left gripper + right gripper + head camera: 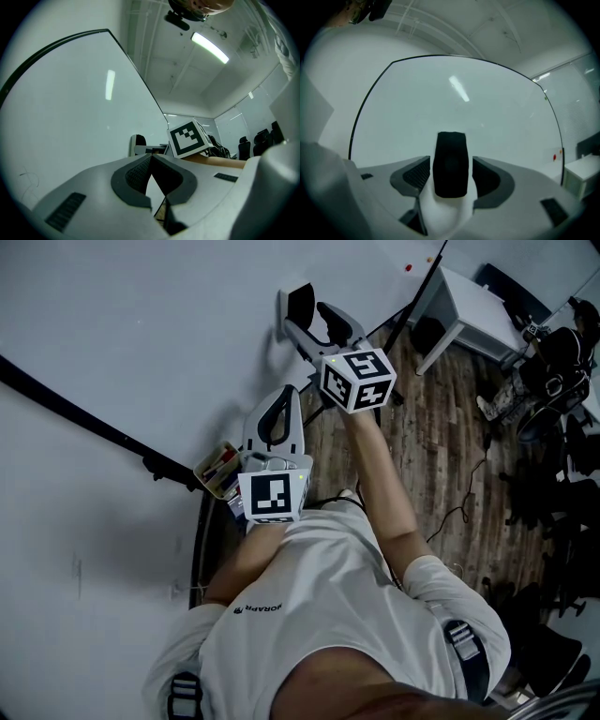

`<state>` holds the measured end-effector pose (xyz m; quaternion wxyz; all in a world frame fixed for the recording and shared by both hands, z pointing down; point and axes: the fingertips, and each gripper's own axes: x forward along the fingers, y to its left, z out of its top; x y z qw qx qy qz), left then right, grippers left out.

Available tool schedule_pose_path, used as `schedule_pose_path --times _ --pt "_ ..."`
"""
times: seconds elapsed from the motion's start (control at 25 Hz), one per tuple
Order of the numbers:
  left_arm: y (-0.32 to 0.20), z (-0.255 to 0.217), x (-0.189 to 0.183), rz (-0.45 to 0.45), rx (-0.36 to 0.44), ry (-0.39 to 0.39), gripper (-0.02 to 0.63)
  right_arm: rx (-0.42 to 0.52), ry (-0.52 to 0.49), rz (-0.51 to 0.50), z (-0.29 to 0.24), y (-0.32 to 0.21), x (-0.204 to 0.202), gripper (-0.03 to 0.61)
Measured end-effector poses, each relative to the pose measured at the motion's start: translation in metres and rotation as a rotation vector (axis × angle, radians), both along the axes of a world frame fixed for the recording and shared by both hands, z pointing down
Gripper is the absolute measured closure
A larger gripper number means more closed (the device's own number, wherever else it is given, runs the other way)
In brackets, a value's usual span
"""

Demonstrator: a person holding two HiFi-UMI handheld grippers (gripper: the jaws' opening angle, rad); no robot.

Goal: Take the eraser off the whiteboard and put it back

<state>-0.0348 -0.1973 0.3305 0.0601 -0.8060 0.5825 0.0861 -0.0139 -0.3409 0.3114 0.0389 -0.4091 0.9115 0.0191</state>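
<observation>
The eraser (pixel 299 306), black-backed on a white body, sits against the whiteboard (pixel 141 334). My right gripper (pixel 314 326) reaches level to the board, one jaw on each side of it. In the right gripper view the eraser (pixel 450 161) stands upright between the pads of the right gripper (pixel 451 177), with thin gaps beside its black part, so the jaws are open. My left gripper (pixel 278 418) hangs lower, near the board's bottom edge. Seen from the left gripper view, the left gripper (pixel 153 155) has its tips touching, nothing between them, and the eraser (pixel 138 144) shows far ahead.
A small tray with markers (pixel 217 468) sits at the board's black lower frame (pixel 84 423). A white table (pixel 473 306) and dark office chairs (pixel 553 362) stand on the wooden floor to the right. Cables run across the floor (pixel 459 512).
</observation>
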Motion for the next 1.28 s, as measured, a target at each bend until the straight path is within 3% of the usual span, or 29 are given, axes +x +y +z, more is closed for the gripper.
schedule_pose_path --times 0.84,1.28 --pt "-0.001 0.004 0.004 0.016 -0.012 -0.006 0.612 0.017 -0.036 0.02 0.002 0.026 0.015 0.348" --pt "-0.002 0.001 0.003 0.014 0.014 -0.003 0.612 0.08 -0.033 0.079 -0.005 0.046 0.029 0.468"
